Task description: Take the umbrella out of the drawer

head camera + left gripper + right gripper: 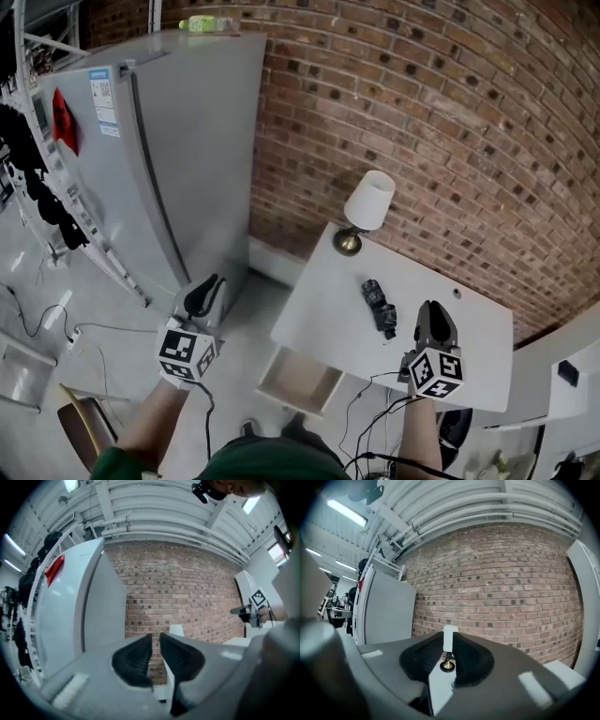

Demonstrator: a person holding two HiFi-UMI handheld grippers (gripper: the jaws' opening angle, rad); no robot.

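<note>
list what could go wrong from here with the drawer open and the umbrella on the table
The drawer hangs open under the table, right before the person; a step forward could bump it. The umbrella lies loose near the right hand-held gripper; a careless swing might knock it off. The lamp stands at the table's corner and could tip.

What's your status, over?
Left gripper and right gripper: fingers a slit apart, empty. Umbrella lying on table, out of the open drawer. Lamp stands clear of it.
</note>
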